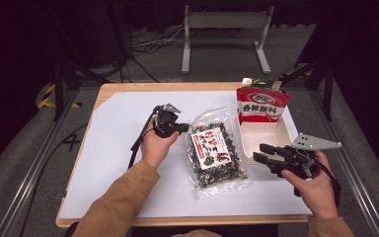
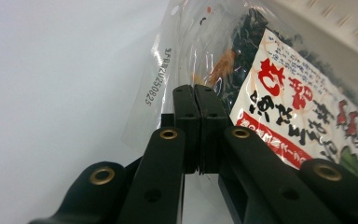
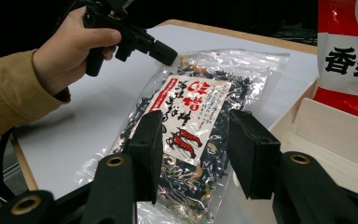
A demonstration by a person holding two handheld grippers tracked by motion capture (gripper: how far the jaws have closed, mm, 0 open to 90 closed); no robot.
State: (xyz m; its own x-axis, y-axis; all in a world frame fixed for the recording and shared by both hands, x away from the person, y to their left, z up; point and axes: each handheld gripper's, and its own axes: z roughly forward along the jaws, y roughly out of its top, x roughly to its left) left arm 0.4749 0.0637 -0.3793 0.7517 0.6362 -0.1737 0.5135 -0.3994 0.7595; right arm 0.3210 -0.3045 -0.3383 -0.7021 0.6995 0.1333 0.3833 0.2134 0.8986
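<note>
Table [image 1: 123, 89]: pale wood at the rim, covered by a smooth, matt white sheet [image 1: 118, 148]. Seaweed bag [image 1: 216, 150], just ahead of the left gripper's fingers [image 2: 186, 105]: clear, glossy, crinkled plastic film with a printed paper-like label over dark, rough dried contents. Fingers of both grippers: matt black plastic with brass-coloured metal rivets. Red pouch [image 1: 261, 103], beyond the right gripper's fingers [image 3: 254, 154]: glossy printed plastic. White box [image 1: 269, 136], beside those fingers: smooth, matt card. Plate [image 1: 316, 143] on the right gripper: matt grey metal. Sleeve [image 1: 118, 200]: tan woven cloth.
</note>
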